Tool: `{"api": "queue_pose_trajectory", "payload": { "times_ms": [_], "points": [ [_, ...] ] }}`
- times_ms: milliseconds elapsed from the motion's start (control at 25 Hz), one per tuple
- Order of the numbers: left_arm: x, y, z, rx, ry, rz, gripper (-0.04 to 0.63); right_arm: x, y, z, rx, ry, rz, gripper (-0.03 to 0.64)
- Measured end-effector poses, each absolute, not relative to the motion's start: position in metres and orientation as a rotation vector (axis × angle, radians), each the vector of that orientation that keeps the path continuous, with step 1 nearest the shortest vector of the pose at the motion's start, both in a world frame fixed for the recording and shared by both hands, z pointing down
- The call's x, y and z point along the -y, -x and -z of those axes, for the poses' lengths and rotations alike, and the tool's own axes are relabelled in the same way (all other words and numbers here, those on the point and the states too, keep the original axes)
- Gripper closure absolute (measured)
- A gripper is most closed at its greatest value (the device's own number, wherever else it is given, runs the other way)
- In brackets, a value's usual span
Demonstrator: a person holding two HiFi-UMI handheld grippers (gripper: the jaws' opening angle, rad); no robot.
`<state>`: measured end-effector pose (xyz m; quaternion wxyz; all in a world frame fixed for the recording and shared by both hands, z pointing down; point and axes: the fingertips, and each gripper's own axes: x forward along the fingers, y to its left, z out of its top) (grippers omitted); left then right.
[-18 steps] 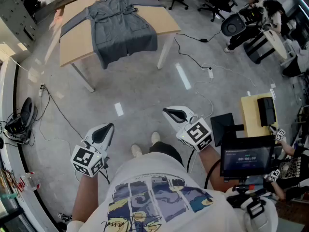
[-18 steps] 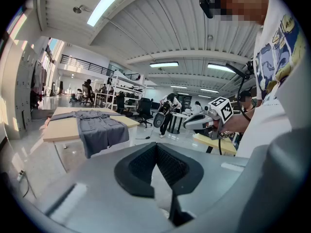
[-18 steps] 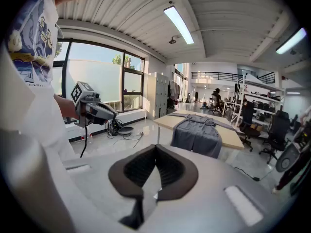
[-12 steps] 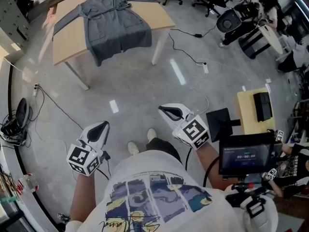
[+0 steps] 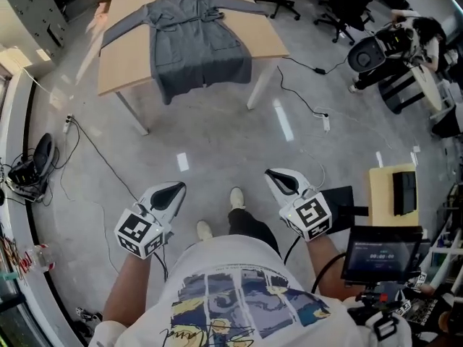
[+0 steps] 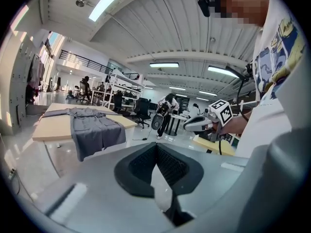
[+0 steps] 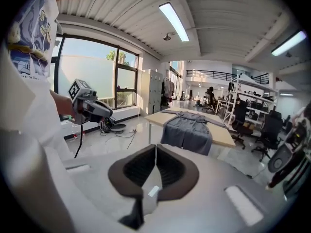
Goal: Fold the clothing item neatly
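Standing well back from the table [image 5: 124, 65], both grippers low in front of me. Left gripper [image 5: 173, 189]: fingers pressed together, nothing between them. Right gripper [image 5: 279, 176]: likewise closed and empty; my guess is they are carried shut until I reach the work. Grey garment [image 5: 197, 45] lies spread flat on the table, sleeves out to either side, hem draping over the near edge. No container seen by it.

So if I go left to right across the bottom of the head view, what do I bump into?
left gripper → left shoe → right shoe → right gripper → screen
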<state>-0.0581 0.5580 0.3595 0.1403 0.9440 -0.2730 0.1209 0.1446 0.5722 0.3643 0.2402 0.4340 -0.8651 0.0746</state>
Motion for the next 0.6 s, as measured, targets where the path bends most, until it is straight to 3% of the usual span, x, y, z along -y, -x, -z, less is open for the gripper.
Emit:
{"api": "queue_pose_trajectory", "payload": {
  "times_ms": [600],
  "points": [
    [-0.443,-0.014,-0.346,1.102,-2.629,-0.463,0.588,-0.434,-0.226,-0.372,2.495,-1.042,-0.17,0.595]
  ]
}}
